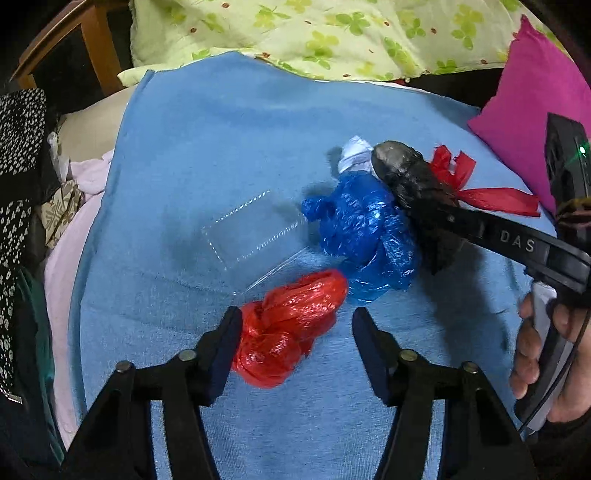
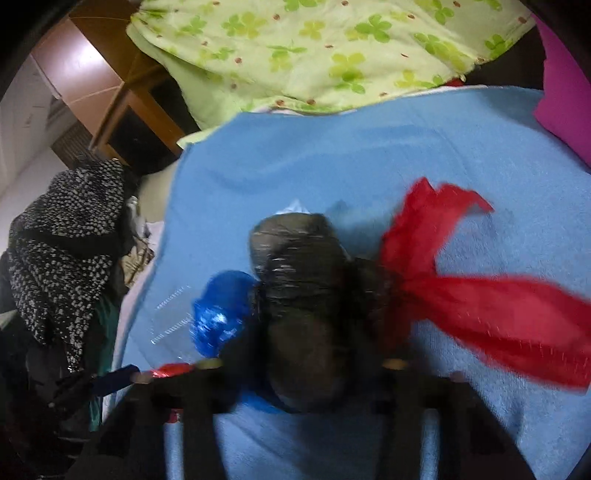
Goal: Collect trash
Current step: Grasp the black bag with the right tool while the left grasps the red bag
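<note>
A knotted red plastic bag (image 1: 291, 325) lies on the blue towel (image 1: 229, 147) between the open fingers of my left gripper (image 1: 295, 328), nearer the left finger. A crumpled blue bag (image 1: 362, 236) with a white piece (image 1: 354, 155) at its top lies beyond it. A clear plastic tray (image 1: 251, 232) lies to its left. My right gripper (image 2: 306, 354) is shut on a black bag (image 1: 410, 181), also seen in the right wrist view (image 2: 299, 288), which is blurred. A red strip (image 2: 480, 295) hangs beside the black bag; it also shows in the left wrist view (image 1: 491, 195).
A green flowered quilt (image 1: 332, 33) lies at the back. A magenta pillow (image 1: 532, 99) is at the right. Speckled dark clothing (image 2: 66, 251) and other cloth pile up on the left, with a wooden frame (image 1: 96, 51) behind.
</note>
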{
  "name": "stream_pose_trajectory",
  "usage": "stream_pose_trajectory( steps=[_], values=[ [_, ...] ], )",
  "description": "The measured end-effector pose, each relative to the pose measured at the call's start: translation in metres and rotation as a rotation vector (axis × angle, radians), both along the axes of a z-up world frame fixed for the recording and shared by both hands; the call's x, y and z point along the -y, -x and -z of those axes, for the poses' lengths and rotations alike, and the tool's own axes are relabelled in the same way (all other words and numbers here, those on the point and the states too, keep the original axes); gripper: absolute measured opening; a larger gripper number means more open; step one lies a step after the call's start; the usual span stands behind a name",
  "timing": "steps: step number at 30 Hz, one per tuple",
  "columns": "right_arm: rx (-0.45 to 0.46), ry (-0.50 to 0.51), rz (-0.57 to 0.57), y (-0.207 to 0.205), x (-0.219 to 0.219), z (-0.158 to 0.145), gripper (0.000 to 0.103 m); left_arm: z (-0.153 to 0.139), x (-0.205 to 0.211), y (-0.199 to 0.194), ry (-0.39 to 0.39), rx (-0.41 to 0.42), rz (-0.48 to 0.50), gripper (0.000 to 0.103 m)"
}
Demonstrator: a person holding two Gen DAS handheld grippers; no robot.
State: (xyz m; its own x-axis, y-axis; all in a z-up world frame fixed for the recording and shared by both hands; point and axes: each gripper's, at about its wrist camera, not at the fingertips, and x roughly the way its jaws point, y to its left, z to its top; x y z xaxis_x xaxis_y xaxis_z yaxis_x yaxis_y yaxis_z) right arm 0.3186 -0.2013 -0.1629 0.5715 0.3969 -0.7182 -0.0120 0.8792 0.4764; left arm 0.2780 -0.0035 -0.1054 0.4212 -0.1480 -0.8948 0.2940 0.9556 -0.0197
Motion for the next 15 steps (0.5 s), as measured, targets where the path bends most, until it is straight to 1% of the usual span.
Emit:
stream_pose_trajectory(
  steps=[2,4,5,6,7,8,9,10,11,12,15],
  values=[
    [-0.002,-0.003,0.006,0.002,0.004,0.0,0.04,0.002,-0.001,-0.002,0.007,-0.018,0.005,0.042],
    [0.015,-0.022,0.017,0.005,0.009,-0.006,0.038,0.005,-0.001,-0.004,0.008,-0.034,0.004,0.034],
    [0.031,-0.03,0.021,0.007,0.012,-0.011,0.037,0.006,-0.001,-0.005,0.01,-0.034,0.006,0.033],
    [0.048,-0.035,0.027,0.01,0.014,-0.016,0.036,0.005,-0.001,-0.006,0.009,-0.029,0.005,0.029],
    [0.073,-0.047,0.033,0.013,0.017,-0.022,0.035,0.005,-0.003,-0.006,0.011,-0.027,-0.002,0.017],
    [0.096,-0.06,0.043,0.016,0.018,-0.028,0.035,0.005,-0.004,-0.008,0.017,-0.031,-0.011,0.013],
    [0.13,-0.08,0.054,0.02,0.021,-0.035,0.035,0.003,-0.01,-0.01,0.042,-0.037,-0.04,0.012],
    [0.166,-0.099,0.06,0.025,0.024,-0.041,0.035,0.0,-0.015,-0.012,0.073,-0.038,-0.062,0.005],
    [0.204,-0.113,0.067,0.029,0.026,-0.048,0.035,-0.004,-0.02,-0.013,0.106,-0.035,-0.075,0.003],
    [0.225,-0.117,0.073,0.031,0.026,-0.053,0.035,-0.01,-0.024,-0.013,0.137,-0.024,-0.079,0.003],
    [0.267,-0.137,0.1,0.036,0.028,-0.063,0.035,-0.025,-0.034,-0.011,0.209,-0.005,-0.081,0.002]
  ],
)
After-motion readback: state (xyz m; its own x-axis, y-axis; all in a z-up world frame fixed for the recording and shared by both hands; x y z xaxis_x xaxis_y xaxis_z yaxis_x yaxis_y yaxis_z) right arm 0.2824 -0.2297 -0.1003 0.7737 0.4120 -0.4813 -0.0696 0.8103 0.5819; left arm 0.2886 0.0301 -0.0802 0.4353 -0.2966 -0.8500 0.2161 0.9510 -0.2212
